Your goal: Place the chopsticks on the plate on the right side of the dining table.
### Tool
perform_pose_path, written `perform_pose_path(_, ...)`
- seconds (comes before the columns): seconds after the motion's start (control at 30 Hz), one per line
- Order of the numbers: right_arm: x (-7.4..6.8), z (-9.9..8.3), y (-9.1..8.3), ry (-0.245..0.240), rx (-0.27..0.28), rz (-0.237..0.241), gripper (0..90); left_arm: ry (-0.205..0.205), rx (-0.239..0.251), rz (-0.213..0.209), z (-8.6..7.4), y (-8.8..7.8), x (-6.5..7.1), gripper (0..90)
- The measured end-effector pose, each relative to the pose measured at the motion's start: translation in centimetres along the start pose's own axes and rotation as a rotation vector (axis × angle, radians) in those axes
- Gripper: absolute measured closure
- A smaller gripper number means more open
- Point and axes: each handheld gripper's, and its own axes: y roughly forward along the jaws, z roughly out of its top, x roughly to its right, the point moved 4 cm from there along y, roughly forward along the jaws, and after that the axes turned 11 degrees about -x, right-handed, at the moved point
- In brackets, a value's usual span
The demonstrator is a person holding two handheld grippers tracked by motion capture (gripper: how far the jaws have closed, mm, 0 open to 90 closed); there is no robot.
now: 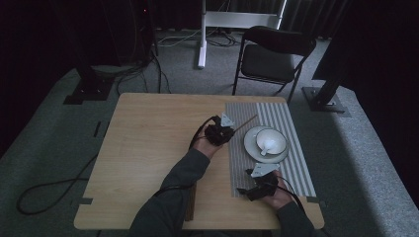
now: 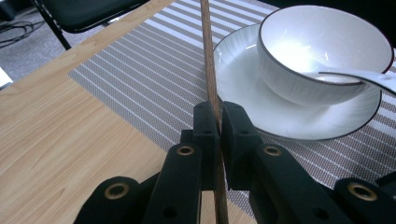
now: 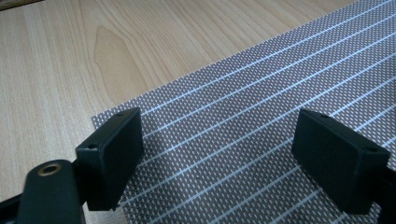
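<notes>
This looks like a recording studio or lab set up for staged work, not a home. A light wooden bench [image 1: 148, 148] stands alone on grey carpet [image 1: 59, 128], ringed by dark black curtains [image 1: 44, 34]. Black metal stand bases [image 1: 89, 89] sit bolted at the corners, loose black cables [image 1: 44, 192] trail over the floor, and a white metal frame [image 1: 207, 29] rises behind a black folding chair [image 1: 269, 57].

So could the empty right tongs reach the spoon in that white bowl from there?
Probably yes. The right tongs stand open and empty over the striped grey placemat, with bare mat between them and the white spoon in the dark-rimmed white bowl.
</notes>
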Motion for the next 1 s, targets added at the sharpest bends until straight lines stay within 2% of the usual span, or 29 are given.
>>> perform_pose_path(0.77, 0.0, 0.0, 0.0, 0.003, 0.000, 0.002, 15.6, 0.018, -0.005, -0.029, 2.1, 1.9, 0.8, 85.5)
perform_pose_path(1.0, 0.0, 0.0, 0.0, 0.001, 0.001, 0.002, 15.6, 0.034, -0.007, -0.044, 2.7, 2.8, 1.5, 85.5)
